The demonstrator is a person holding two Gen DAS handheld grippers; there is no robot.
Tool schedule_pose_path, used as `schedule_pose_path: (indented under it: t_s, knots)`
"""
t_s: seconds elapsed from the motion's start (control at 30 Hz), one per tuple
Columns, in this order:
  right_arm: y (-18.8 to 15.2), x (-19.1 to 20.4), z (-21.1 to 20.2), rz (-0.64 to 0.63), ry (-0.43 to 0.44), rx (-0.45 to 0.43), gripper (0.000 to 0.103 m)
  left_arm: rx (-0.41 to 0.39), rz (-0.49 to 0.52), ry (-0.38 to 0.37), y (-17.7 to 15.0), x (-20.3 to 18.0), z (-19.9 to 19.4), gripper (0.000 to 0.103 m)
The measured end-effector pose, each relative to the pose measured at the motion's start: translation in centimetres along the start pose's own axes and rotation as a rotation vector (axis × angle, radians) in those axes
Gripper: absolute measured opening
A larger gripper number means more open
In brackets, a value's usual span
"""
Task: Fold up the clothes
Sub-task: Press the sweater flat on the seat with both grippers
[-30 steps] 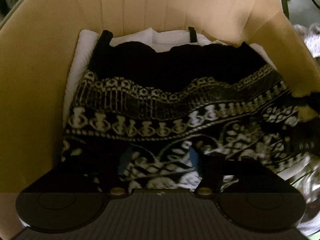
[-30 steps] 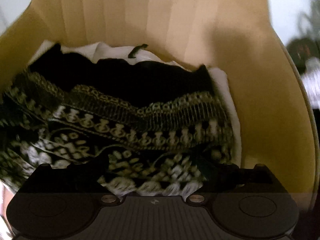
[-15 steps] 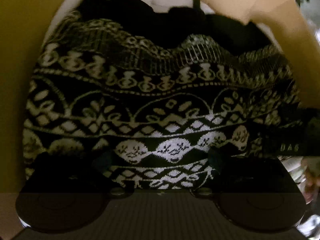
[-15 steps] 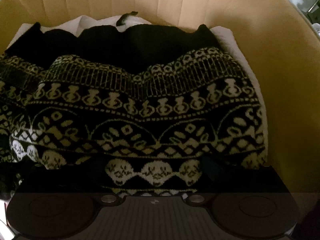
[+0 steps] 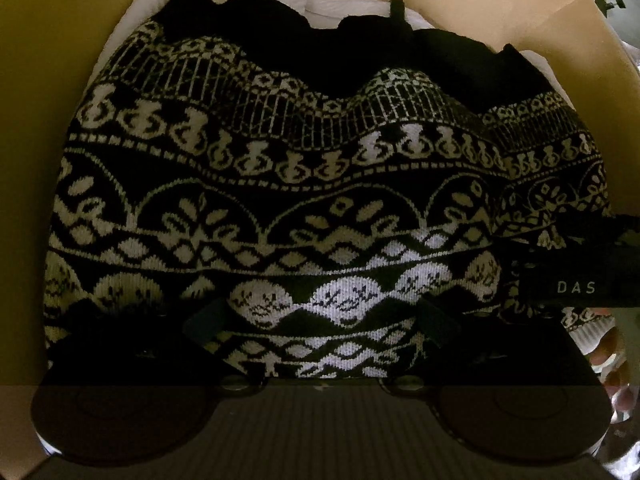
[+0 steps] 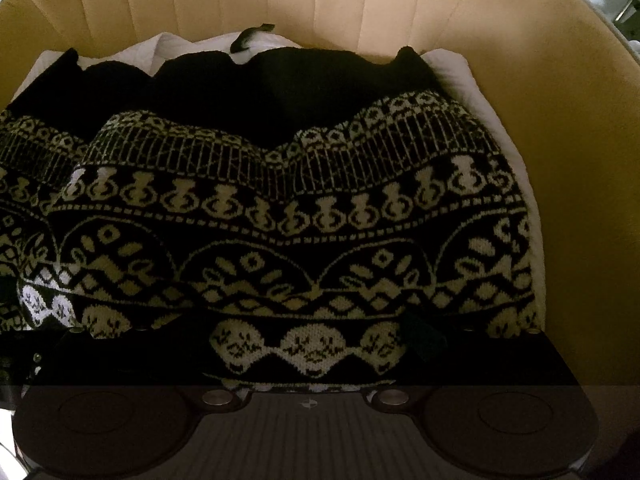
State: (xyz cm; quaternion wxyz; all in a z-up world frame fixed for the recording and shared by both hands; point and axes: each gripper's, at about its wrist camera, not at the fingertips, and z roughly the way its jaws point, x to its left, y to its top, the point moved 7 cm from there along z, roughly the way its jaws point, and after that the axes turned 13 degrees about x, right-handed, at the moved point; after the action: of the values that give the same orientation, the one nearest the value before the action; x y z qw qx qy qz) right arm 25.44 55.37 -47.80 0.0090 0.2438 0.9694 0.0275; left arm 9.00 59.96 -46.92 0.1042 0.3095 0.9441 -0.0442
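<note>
Lying across the seat of a yellow chair, the patterned sweater fills the left wrist view, its near edge between the left gripper's wide-spread fingers, likely set for a pinch. White cloth shows underneath at twelve o'clock; the other gripper crowds in at three o'clock. From the right wrist view, the right gripper also stands wide over the sweater's hem, with the chair back blocking at twelve.
</note>
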Motion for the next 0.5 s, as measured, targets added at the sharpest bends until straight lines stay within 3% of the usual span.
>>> schedule_pose_path:
  t_s: [0.5]
  knots:
    - [-0.9,-0.5,-0.2,0.006,0.0,-0.029,0.102,-0.025,-0.012,-0.003,-0.4,0.3,-0.8,0.103]
